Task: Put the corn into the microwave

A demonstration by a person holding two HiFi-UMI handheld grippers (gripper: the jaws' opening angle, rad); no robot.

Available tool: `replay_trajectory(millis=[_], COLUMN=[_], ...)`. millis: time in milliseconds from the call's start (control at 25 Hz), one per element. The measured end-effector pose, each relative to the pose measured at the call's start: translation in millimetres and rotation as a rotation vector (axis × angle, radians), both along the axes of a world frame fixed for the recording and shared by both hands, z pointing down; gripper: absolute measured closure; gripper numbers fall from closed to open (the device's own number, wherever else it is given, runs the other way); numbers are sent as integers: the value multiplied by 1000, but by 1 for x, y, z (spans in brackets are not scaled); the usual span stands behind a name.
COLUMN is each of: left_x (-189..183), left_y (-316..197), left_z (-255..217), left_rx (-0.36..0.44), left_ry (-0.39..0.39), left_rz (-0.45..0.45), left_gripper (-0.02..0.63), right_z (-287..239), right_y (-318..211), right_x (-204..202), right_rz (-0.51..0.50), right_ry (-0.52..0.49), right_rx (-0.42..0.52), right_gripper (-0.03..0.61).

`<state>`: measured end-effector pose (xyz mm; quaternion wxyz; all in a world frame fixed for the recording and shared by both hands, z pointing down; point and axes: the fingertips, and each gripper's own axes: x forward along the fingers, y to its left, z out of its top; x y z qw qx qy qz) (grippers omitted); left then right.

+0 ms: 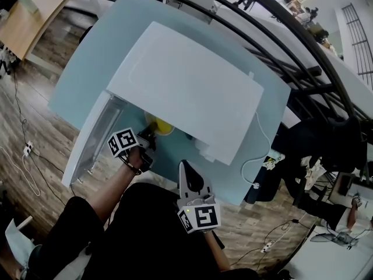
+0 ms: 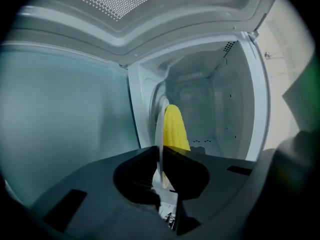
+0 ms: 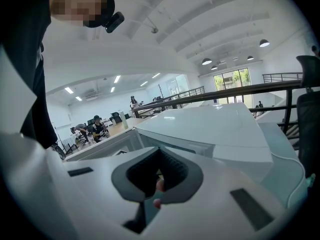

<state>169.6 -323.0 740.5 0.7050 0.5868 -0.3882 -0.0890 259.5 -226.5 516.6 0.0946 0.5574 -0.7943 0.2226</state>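
Most of the way there: reaching into open microwave (image 1: 186, 92) with left gripper (image 2: 162, 156), jaws pinching plate (image 2: 160, 129) rim bearing corn (image 2: 175, 129); holding right gripper (image 3: 156, 181) aside, jaws together, empty; setting down, releasing remaining.
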Motion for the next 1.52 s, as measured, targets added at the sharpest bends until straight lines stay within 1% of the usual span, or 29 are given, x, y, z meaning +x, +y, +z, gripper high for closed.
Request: replay_trajectory(millis=[320,800,1000,1160,1360,1520], left_x=[5,15,16,17,17,17], left_y=[-10,-25,-30,-29,-31,-30], left_z=[12,18,18,18,16,16], left_rx=[-11,-30,-15,-16,3,2], left_ry=[-36,-68,-130,-149,-215,-241], left_rz=[8,9,29,34,64,83], left_gripper=[591,593,591,591,589,586], right_z=[5,11,14,14,13,12], right_y=[-4,-9,-11,-13,-15,-17], right_x=[3,7,7,6,5,3], right_rz=[0,12,10,5,5,3], right_ry=[-5,-11,-19,-22,-24,-23], right_rx=[-9,-23,-28,-27,-27,-24], right_gripper=[569,569,569,569,569,569])
